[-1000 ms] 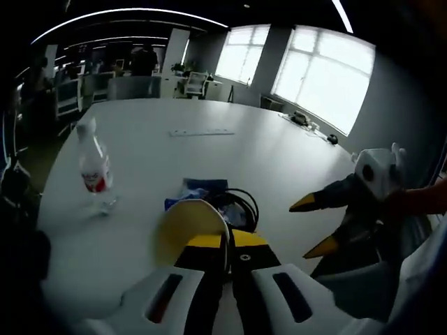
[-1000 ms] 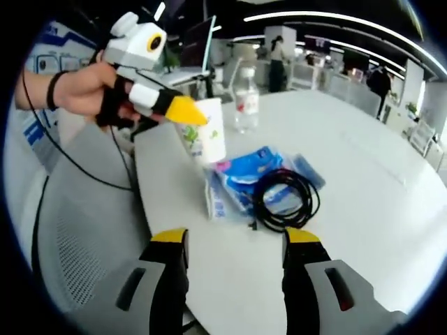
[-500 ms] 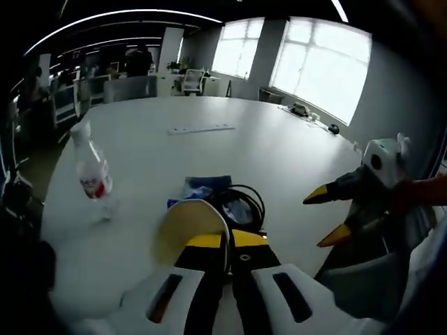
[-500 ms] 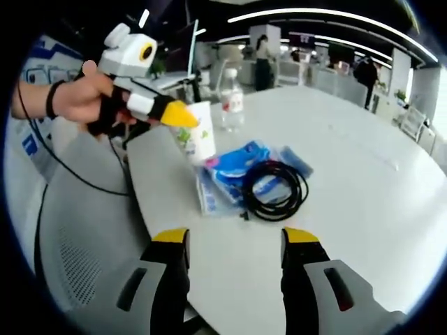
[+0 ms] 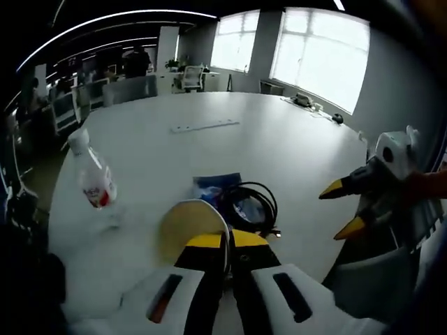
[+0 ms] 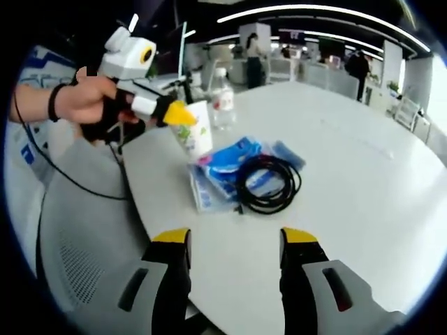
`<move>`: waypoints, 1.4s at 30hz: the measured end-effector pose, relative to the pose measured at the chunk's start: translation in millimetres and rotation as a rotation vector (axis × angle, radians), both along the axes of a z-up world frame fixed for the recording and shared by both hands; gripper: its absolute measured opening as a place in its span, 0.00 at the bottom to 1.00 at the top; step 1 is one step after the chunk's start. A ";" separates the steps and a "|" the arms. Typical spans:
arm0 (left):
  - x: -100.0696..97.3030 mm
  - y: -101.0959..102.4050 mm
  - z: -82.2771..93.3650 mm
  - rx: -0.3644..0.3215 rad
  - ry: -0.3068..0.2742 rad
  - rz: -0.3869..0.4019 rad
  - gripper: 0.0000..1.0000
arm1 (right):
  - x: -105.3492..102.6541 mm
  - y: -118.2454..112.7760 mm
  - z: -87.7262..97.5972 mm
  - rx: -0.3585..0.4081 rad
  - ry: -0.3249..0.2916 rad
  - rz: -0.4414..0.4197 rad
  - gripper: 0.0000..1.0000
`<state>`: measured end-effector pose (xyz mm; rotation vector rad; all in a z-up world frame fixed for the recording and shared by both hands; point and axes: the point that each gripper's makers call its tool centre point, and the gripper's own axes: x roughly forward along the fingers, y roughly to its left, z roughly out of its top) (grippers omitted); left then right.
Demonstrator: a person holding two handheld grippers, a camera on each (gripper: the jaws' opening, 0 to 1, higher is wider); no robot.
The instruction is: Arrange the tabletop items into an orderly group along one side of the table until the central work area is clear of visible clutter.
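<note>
Pinching paper cup (image 6: 195, 131): left hand-held gripper (image 6: 179, 114) | right hand-held gripper (image 6: 234, 246): spread, holding nothing

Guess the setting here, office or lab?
Most likely an open-plan office meeting area: a large white conference table, desks with office chairs behind it, wide windows and ceiling strip lights. People stand among workstations in the background.

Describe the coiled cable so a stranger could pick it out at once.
Start at the white table and go to the cluster near its edge. The black cable lies coiled on blue packets, beside the paper cup held by the left gripper. It is the only black loop.
</note>
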<state>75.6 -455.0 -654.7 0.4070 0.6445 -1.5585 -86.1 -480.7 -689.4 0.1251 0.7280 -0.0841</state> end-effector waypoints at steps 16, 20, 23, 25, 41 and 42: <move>16.8 -13.1 -1.9 0.024 -0.067 -0.033 0.00 | -9.6 -4.8 -4.3 0.019 0.005 -0.039 0.47; 22.2 -16.9 -3.5 0.032 -0.089 -0.038 0.00 | -10.5 -5.4 -6.8 0.024 0.008 -0.043 0.46; 25.3 -19.4 -4.6 0.038 -0.107 -0.046 0.00 | -10.5 -5.3 -7.2 0.028 0.008 -0.046 0.46; 28.0 -21.6 -6.7 0.047 -0.125 -0.053 0.00 | -10.6 -6.1 -8.6 0.030 0.010 -0.049 0.46; 57.4 -46.4 -23.1 0.101 -0.217 -0.060 0.00 | -12.5 -13.5 -13.0 0.043 0.015 -0.071 0.45; 60.5 -48.9 -24.4 0.103 -0.225 -0.059 0.00 | -12.8 -13.9 -13.5 0.045 0.017 -0.072 0.45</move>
